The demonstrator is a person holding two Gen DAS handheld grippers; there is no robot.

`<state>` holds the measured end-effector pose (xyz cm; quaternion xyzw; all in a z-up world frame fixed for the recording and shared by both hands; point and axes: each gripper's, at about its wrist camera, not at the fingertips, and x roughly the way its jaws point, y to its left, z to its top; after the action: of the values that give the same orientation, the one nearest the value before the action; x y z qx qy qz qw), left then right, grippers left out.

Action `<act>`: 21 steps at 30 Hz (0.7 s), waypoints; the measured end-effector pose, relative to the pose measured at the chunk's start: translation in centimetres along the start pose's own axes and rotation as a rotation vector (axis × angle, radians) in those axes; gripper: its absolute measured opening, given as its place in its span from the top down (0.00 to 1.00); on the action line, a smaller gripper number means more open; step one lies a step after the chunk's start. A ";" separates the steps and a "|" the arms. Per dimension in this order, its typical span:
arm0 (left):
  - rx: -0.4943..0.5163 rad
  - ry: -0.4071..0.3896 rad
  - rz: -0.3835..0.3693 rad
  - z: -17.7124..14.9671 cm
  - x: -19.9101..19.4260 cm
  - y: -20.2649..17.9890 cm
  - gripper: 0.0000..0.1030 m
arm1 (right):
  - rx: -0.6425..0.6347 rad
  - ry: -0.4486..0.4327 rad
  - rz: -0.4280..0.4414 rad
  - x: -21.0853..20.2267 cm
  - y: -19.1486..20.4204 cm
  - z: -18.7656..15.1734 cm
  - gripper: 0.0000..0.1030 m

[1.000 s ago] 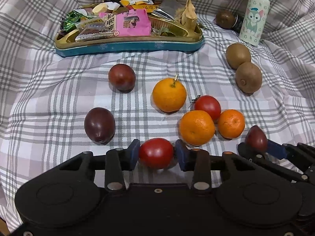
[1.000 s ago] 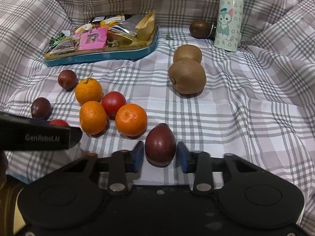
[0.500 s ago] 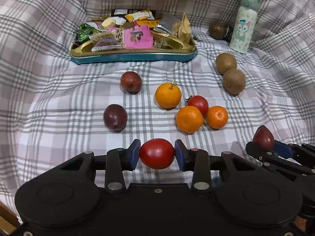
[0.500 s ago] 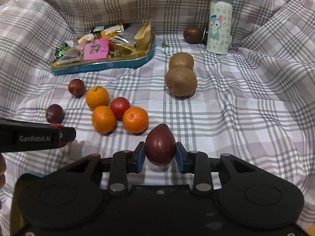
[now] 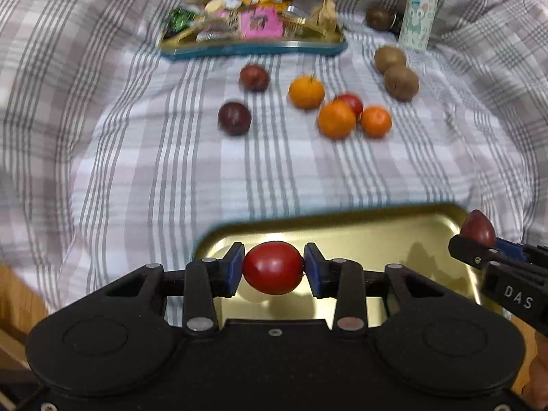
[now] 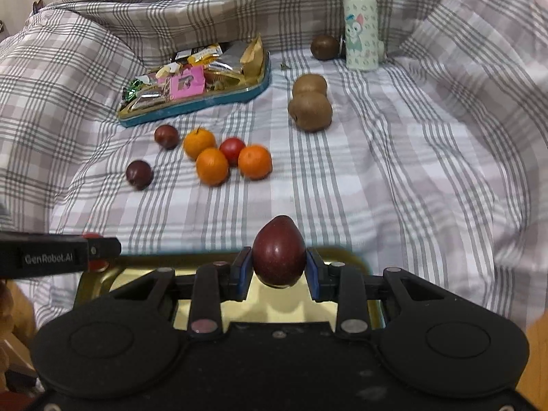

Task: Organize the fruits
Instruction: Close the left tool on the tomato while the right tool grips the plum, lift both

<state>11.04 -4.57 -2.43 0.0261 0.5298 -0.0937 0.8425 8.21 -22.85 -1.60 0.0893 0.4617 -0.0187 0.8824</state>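
We worked over a grey-and-white plaid cloth (image 5: 144, 157) that covered the whole surface and rose in rumpled folds along the top and both sides of each view, with a strip of bare wood (image 5: 17, 294) showing at the lower left corner of the left wrist view. Our left gripper (image 5: 273, 269) was clamped on a round red tomato (image 5: 273, 268), its blue pads pressed to either side, held above the shiny gold metal tray (image 5: 394, 236) at the bottom centre of the frame. Our right gripper (image 6: 279, 269) was closed around a dark red egg-shaped fruit (image 6: 279, 250), pointed end up, over the same gold tray's far edge (image 6: 137, 261). In the middle of the cloth lay three oranges (image 6: 212, 166) clustered around a second red tomato (image 6: 232, 150), touching one another, with two dark purple plums (image 6: 139, 174) apart to their left. Right of centre sat two brown kiwis (image 6: 310, 111) pressed together, and a third kiwi (image 6: 324, 47) rested against the upright pale green cartoon-printed bottle (image 6: 361, 34) at the upper right. At the upper left centre stood a teal-rimmed gold tin (image 6: 205, 104) heaped with wrapped snacks (image 6: 186, 84), among them a pink packet. The left wrist view was blurred, so small print there was unreadable.
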 end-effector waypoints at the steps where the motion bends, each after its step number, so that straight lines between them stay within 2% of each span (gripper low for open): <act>1: -0.008 0.015 0.005 -0.5 0.0 0.0 0.55 | 0.007 0.011 0.001 -0.3 0.0 -0.6 0.68; 6: -0.043 0.063 0.012 -3.0 0.0 0.2 0.55 | 0.027 0.080 -0.010 -1.3 0.1 -3.3 0.68; 11: -0.053 0.051 0.023 -5.1 -0.7 0.0 0.55 | 0.057 0.121 -0.005 -2.1 0.1 -5.5 0.68; 19: -0.041 -0.046 0.077 -7.5 -2.2 -0.8 0.55 | 0.060 0.048 -0.041 -4.6 0.0 -8.1 0.68; 21: -0.040 -0.042 0.083 -7.8 -2.1 -0.8 0.55 | 0.048 0.031 -0.049 -5.1 0.1 -8.5 0.68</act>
<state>3.12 -3.96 -3.95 0.0294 0.5122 -0.0486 0.8570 -1.61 -21.55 -2.12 0.0996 0.4767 -0.0501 0.8719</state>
